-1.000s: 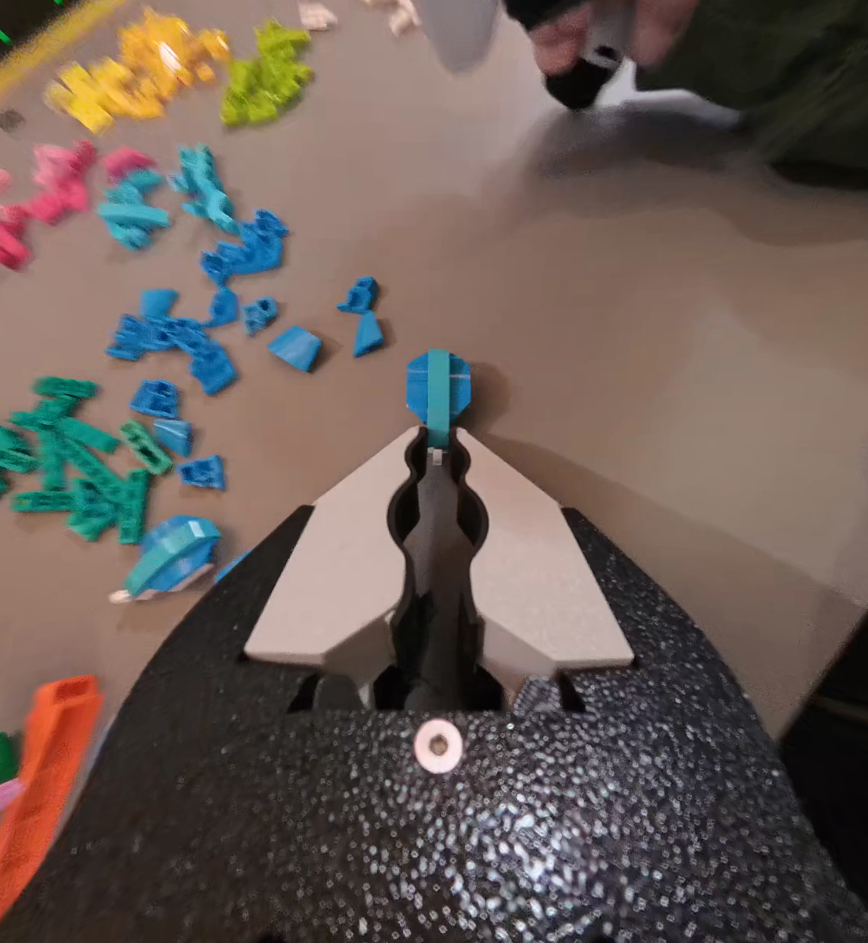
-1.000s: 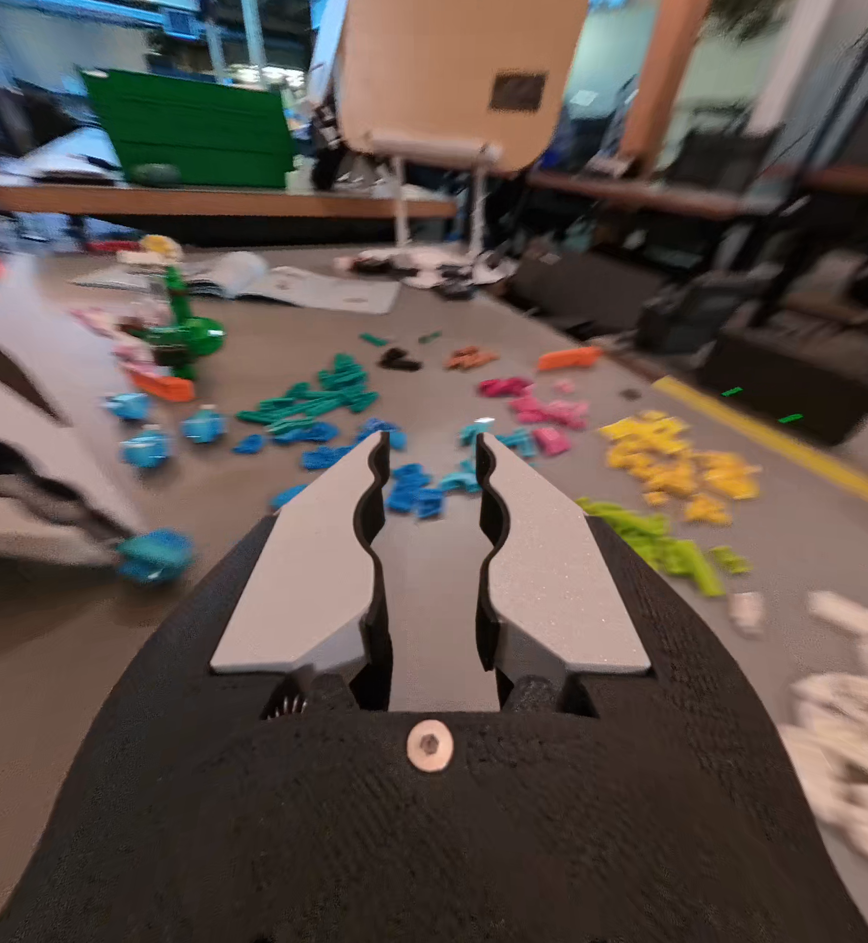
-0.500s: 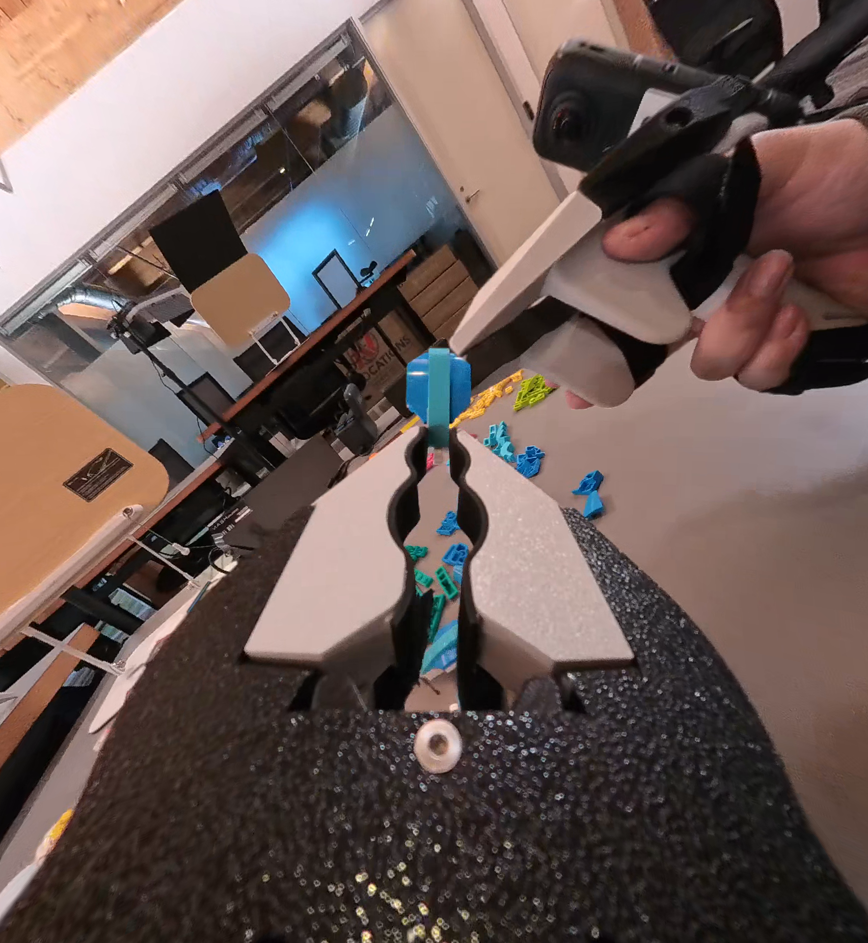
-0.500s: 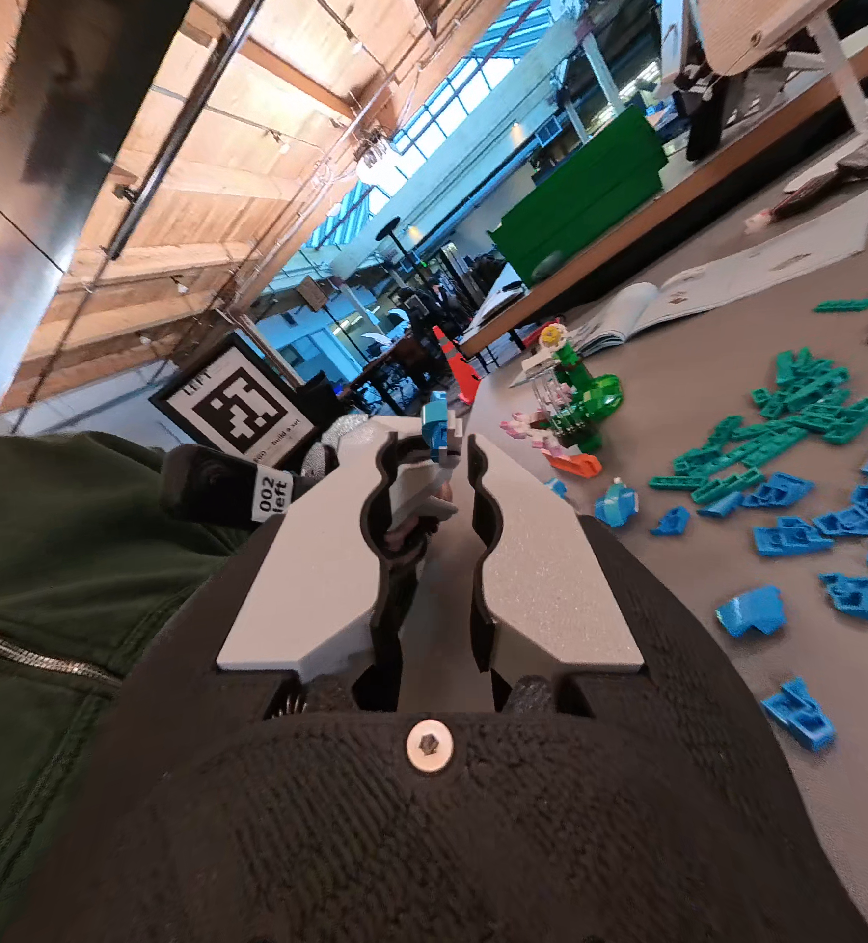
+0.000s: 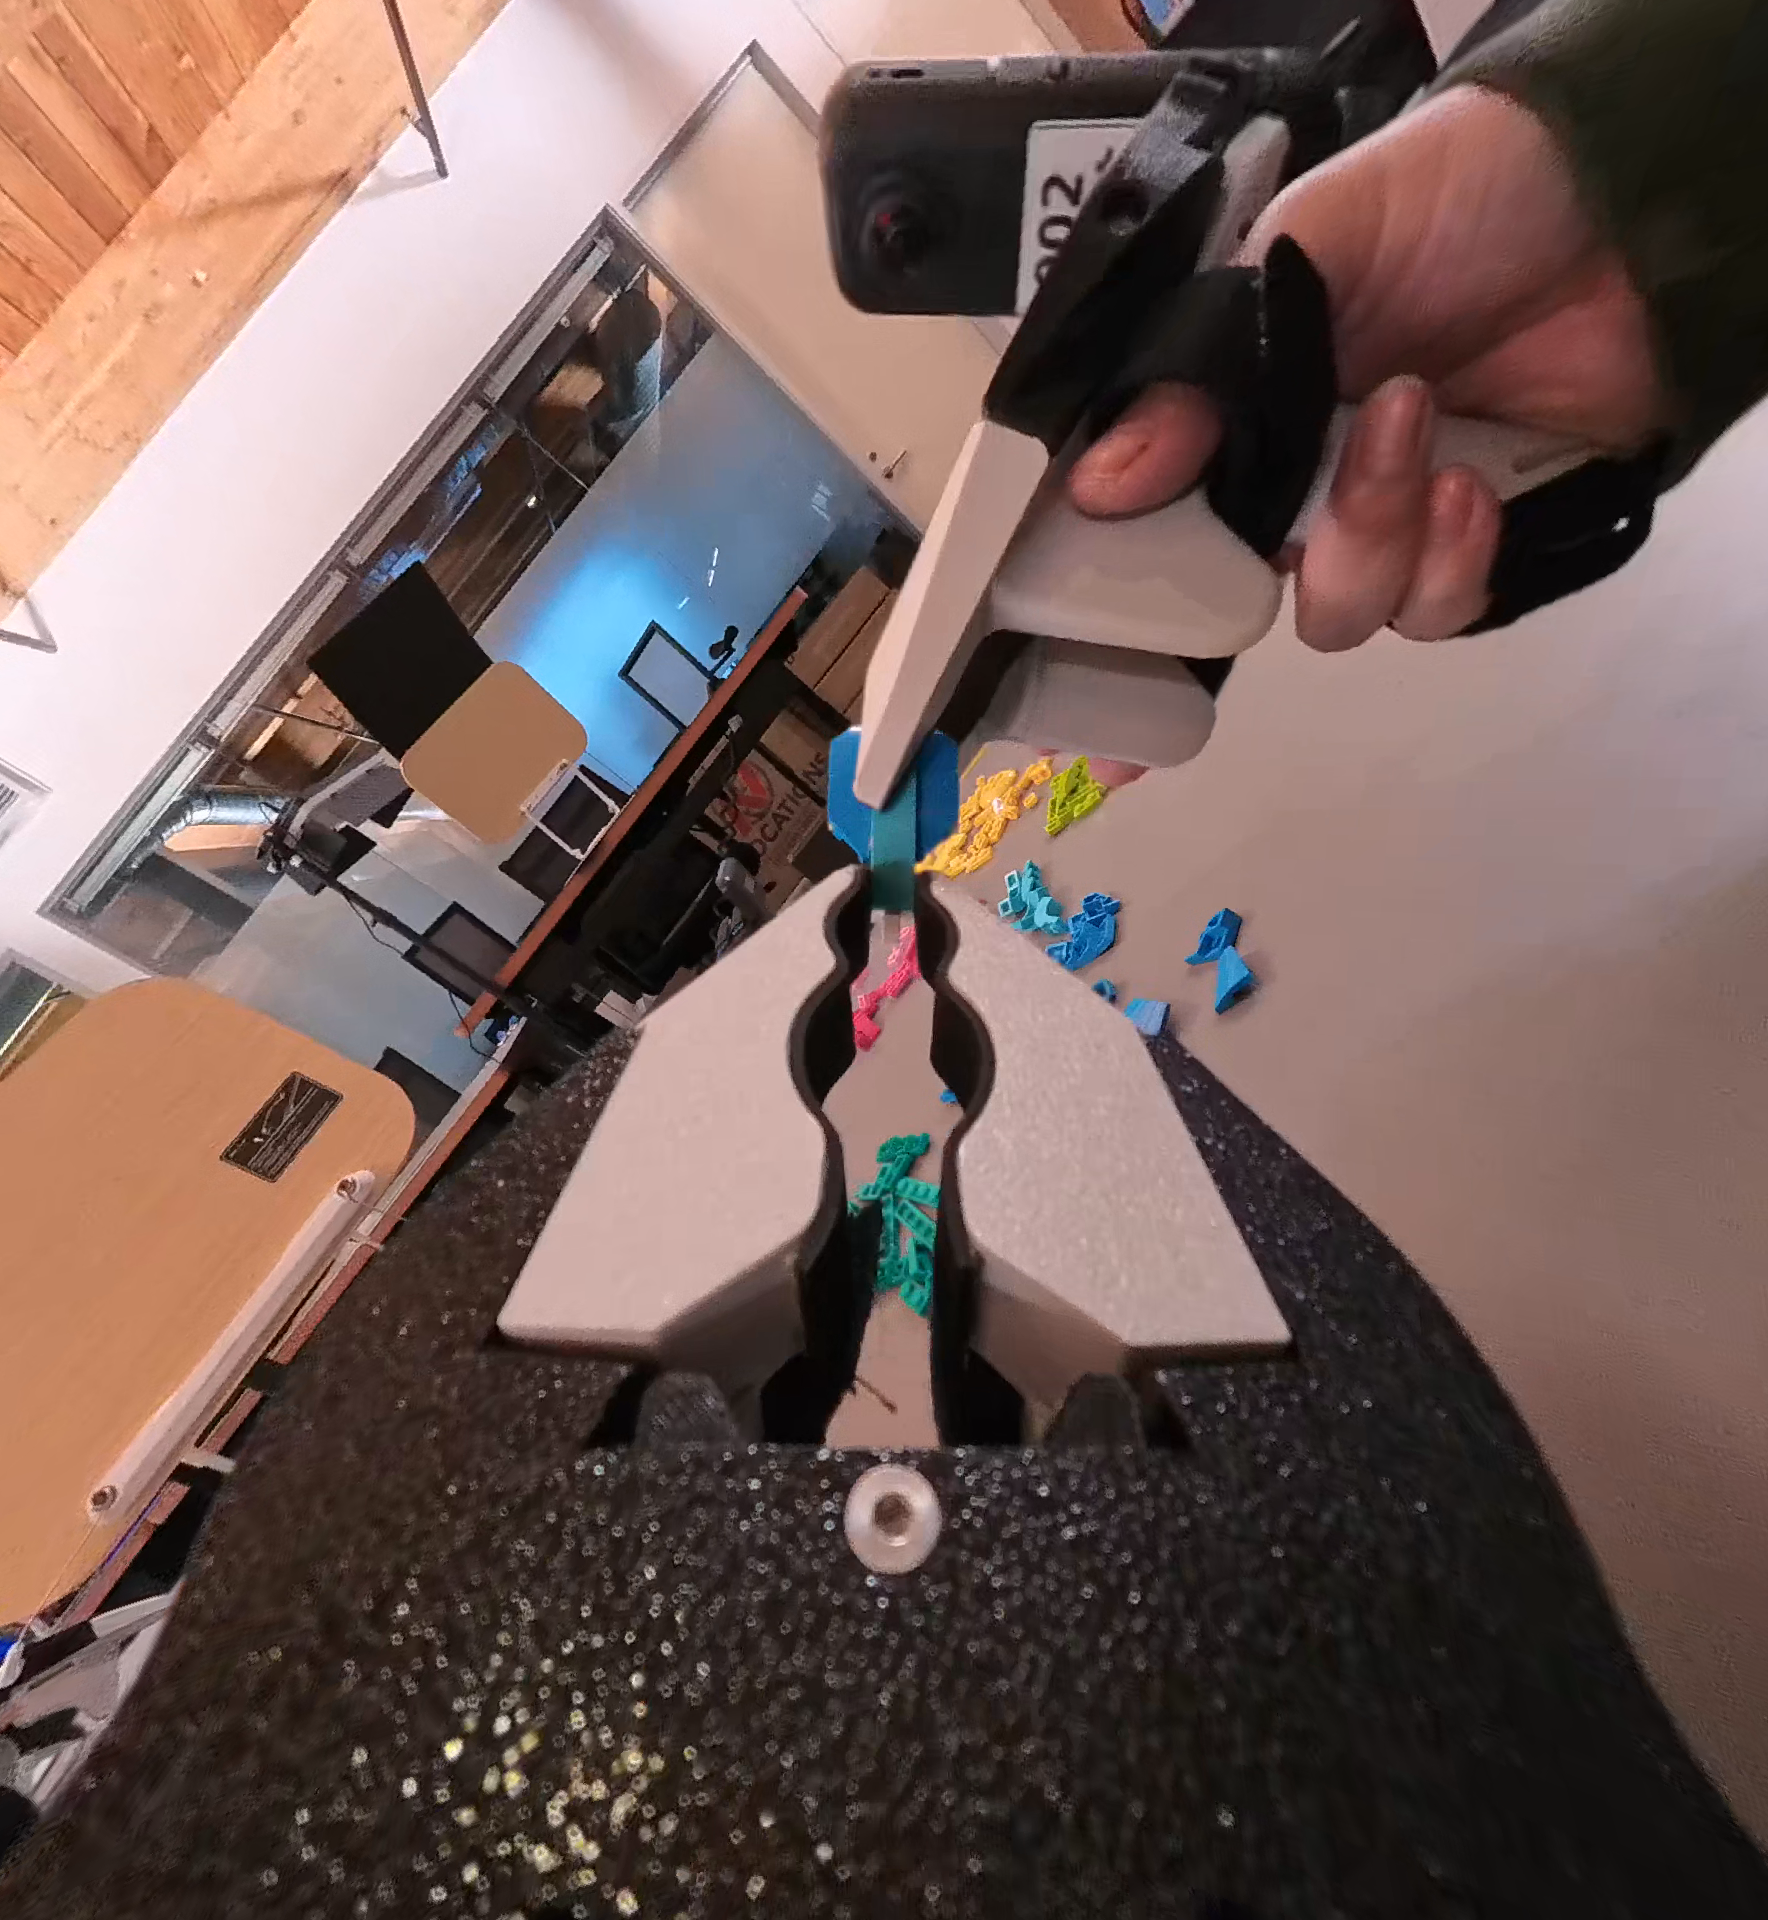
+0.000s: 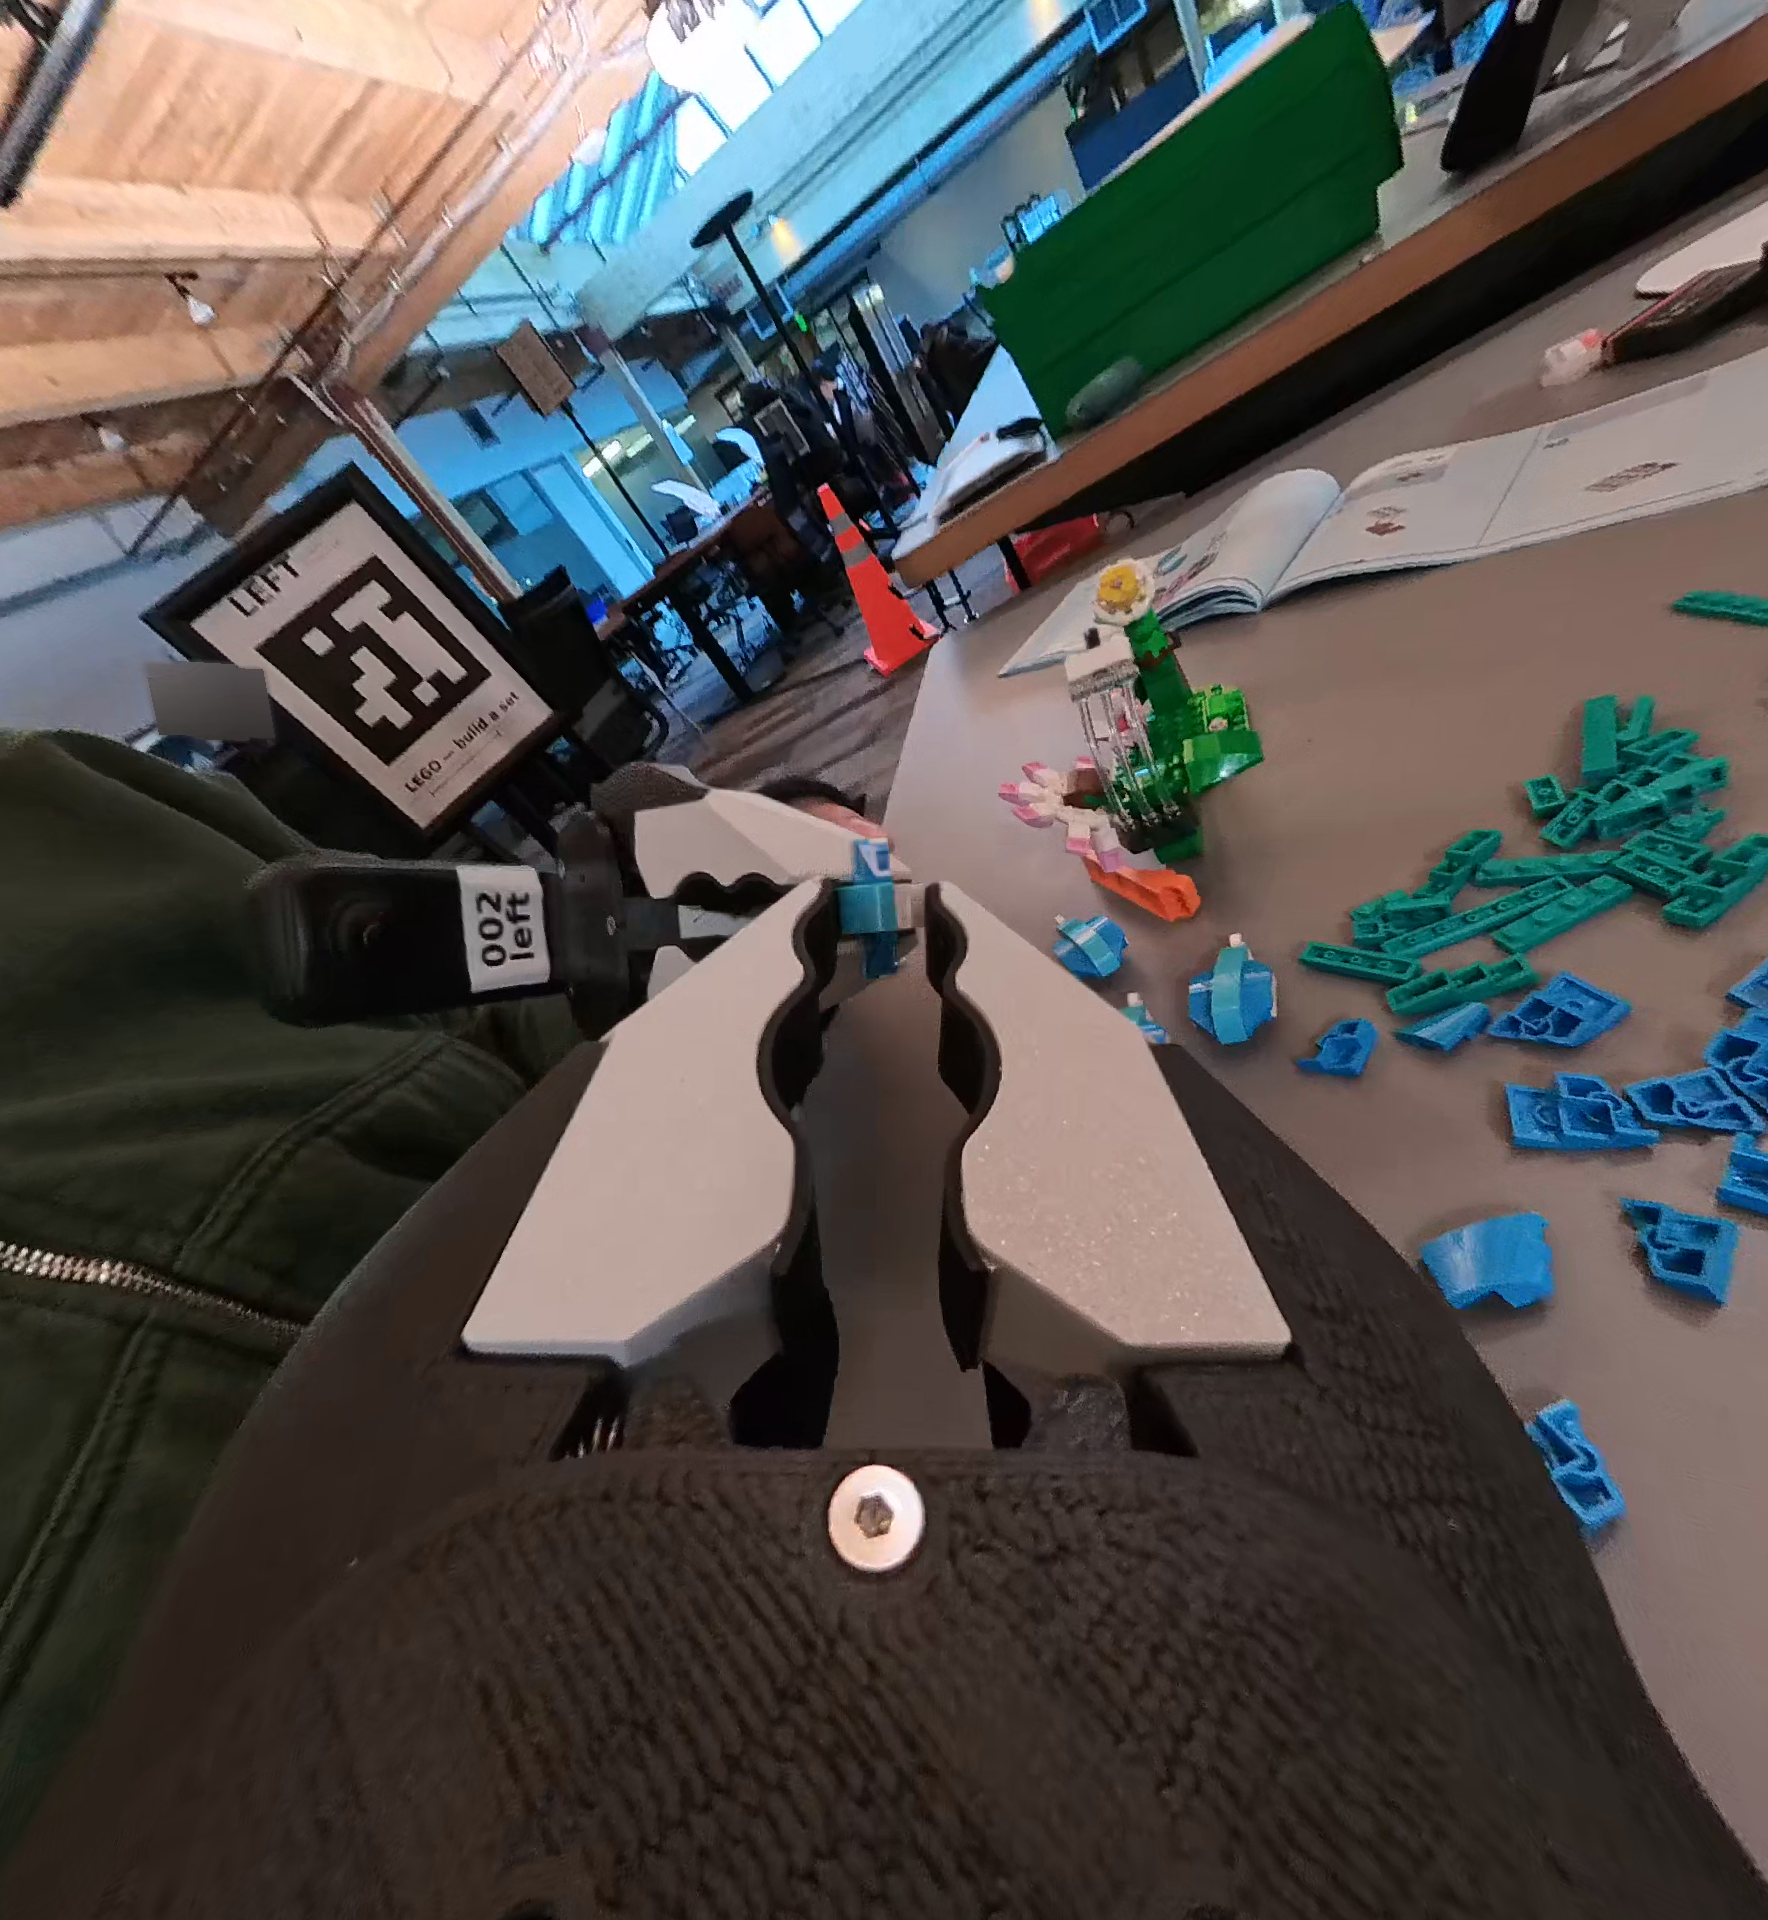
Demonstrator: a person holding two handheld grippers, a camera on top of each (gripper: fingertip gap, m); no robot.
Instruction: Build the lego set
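My left gripper (image 5: 892,883) is shut on a small blue lego sub-assembly with a teal band (image 5: 892,847) and holds it up in the air above the table. My right gripper (image 5: 911,764) comes in from the upper right, and one fingertip (image 5: 875,790) lies across the blue part. In the right wrist view the same piece (image 6: 864,904) sits between the tips of my right gripper (image 6: 875,894). The jaws are narrowed around it, with a thin gap on the right side. The left gripper (image 6: 755,847) shows behind the piece.
On the grey table (image 6: 1379,790) stand a partly built green plant model (image 6: 1160,748), an open instruction booklet (image 6: 1379,520), a teal pile (image 6: 1566,873), a blue pile (image 6: 1690,1081) and two small blue sub-assemblies (image 6: 1231,992). Yellow pieces (image 5: 984,821) and lime pieces (image 5: 1072,795) lie farther off. A green-jacketed person (image 6: 132,1039) is close on the left. Left and right tips are no more than a few centimetres apart.
Both grippers rose from the table and tilted to face each other. The left kept its hold on the blue piece. The right closed in around the piece and its jaws narrowed.
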